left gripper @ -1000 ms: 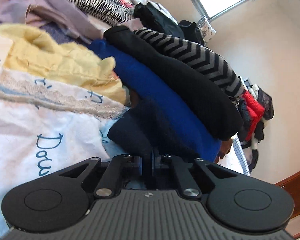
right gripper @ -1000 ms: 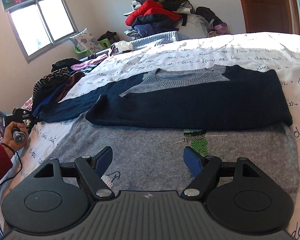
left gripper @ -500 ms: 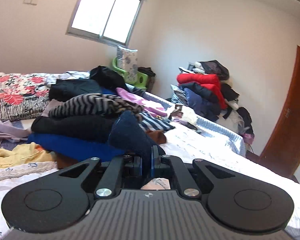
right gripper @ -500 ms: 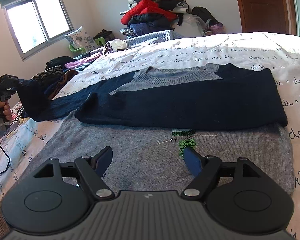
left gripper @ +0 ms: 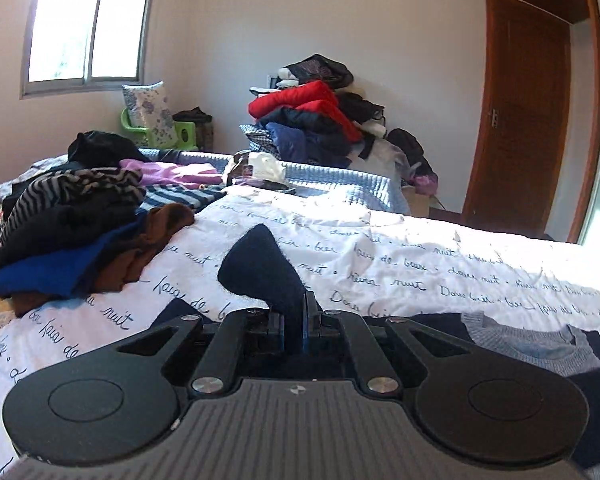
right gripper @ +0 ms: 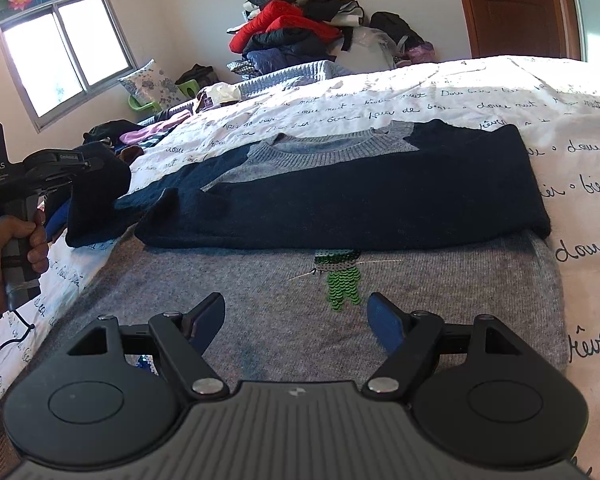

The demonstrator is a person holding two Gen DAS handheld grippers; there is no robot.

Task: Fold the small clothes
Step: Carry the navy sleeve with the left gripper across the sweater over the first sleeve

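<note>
The left gripper (left gripper: 302, 312) is clamped tight on the navy sleeve (left gripper: 260, 268), whose cuff end stands up out of the jaws in a dark peak above the white bedspread (left gripper: 380, 256). In the right wrist view that same gripper (right gripper: 80, 164) sits at the left edge, gripped by a hand (right gripper: 16, 244) on its handle, with the sleeve (right gripper: 96, 200) hanging from it in a bunch and trailing back to the sweater (right gripper: 340, 200). The right gripper (right gripper: 296, 316) has its jaws spread wide with nothing between them; its blue pads (right gripper: 384, 324) hover just over the grey lower body of the sweater, either side of a green sequin motif (right gripper: 340, 276). The sweater lies flat across the bedspread, grey with navy sleeves; the other sleeve is folded across the chest in a dark band from the right edge toward the left, below the grey ribbed collar (right gripper: 332, 144). The bedspread is printed with black cursive script. Left of the sweater, near the bed's far side, lies a pile of folded clothes (left gripper: 68, 232): striped, black, blue and brown pieces stacked together. Beyond the bed a heap of jackets (left gripper: 316, 120), red and dark, rises against the wall, with a window (left gripper: 84, 28) to the left and a wooden door (left gripper: 528, 120) to the right.
</note>
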